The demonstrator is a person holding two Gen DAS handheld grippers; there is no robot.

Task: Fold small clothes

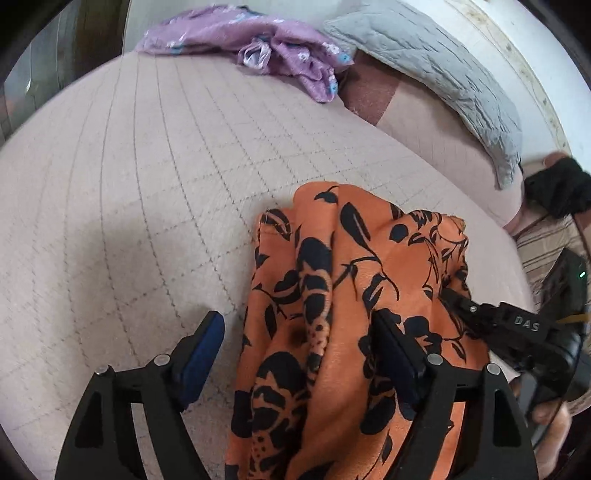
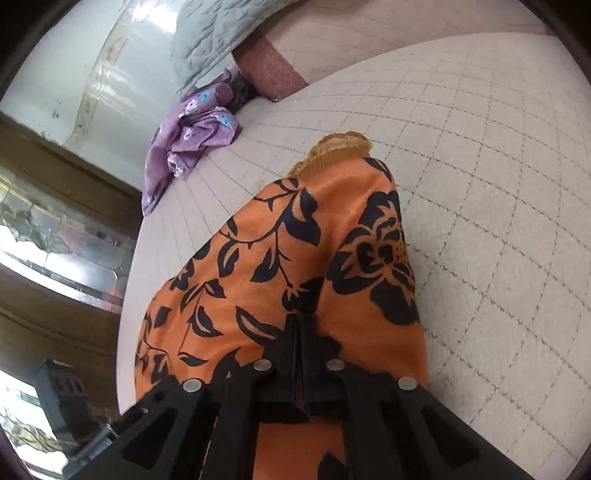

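An orange garment with a black flower print [image 1: 351, 258] lies bunched on the quilted bed cover [image 1: 129, 184]. My left gripper [image 1: 301, 336] is open wide, and a fold of the garment runs between its blue pads without being pinched. My right gripper [image 2: 299, 325] is shut on the orange garment [image 2: 295, 240], which drapes away from the closed tips toward a lace-trimmed edge [image 2: 340, 144]. In the left wrist view the right gripper [image 1: 452, 295] shows at the right, clamped on the garment's far side.
A crumpled purple flowered garment [image 1: 258, 40] [image 2: 192, 129] lies at the far side of the bed beside a grey quilted pillow [image 1: 443, 66] [image 2: 214, 33]. The bed's edge [image 2: 129, 277] drops off toward wooden furniture with glass panels [image 2: 55, 240]. A person's hand [image 1: 550, 417] holds the right gripper.
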